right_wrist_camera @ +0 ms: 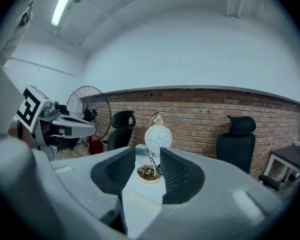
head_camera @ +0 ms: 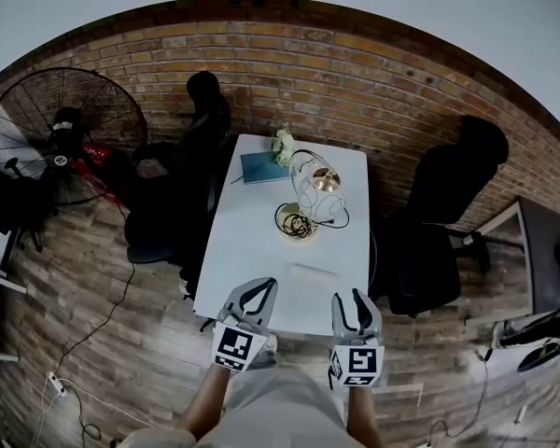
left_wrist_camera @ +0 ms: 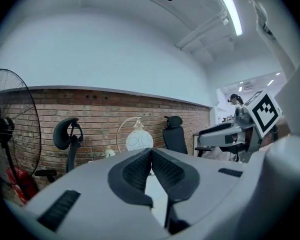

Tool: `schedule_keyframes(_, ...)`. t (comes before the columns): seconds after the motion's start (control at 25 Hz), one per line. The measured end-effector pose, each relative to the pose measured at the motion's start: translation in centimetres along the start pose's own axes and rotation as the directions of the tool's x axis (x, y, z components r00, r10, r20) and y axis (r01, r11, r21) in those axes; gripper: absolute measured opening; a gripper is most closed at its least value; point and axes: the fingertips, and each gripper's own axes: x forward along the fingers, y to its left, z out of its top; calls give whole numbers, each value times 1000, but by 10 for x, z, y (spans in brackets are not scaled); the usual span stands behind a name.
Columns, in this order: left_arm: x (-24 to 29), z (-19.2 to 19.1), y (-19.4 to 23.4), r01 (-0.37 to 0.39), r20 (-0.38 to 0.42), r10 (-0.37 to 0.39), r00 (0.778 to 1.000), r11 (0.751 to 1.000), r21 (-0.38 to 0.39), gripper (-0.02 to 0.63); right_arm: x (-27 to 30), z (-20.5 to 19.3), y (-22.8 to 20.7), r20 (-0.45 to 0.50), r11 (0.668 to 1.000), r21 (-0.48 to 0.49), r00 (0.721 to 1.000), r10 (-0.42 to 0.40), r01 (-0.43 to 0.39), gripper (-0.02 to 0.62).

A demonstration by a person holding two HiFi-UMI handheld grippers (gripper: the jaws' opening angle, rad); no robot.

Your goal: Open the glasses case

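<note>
Head view: glasses case [head_camera: 313,271] at near edge of table [head_camera: 252,236], judged light, stiff, best taken by sides; left gripper [head_camera: 263,284] closed, right gripper [head_camera: 348,296] narrowly parted.

Lying flat and looking closed, a pale whitish oblong glasses case [head_camera: 313,271] resting on the white table [head_camera: 252,222], sitting near its near edge, slightly right of middle, long side running left-right.

- I count two black chairs [head_camera: 205,110] [head_camera: 448,194]
- one standing fan [head_camera: 61,133]
- one globe lamp [head_camera: 317,187]
- one round dish [head_camera: 296,222]
- one blue notebook [head_camera: 261,166]
- one glasses case [head_camera: 313,272]
- one white surface [head_camera: 252,241]
- two on my rig: left tongs [head_camera: 260,286], right tongs [head_camera: 353,295]
</note>
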Motion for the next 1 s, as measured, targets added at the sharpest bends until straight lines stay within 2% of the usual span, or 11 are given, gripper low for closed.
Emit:
schedule_keyframes(0.44,32,2,43,43,22,-43,999,999,-22,6,46,14,3,-20,999,-20,999,-47,47,156)
schedule_keyframes(1.0,45,-8,53,72,17,-72,997,996,-47,6,57,9,1,-50,996,-20,995,-88,87,156)
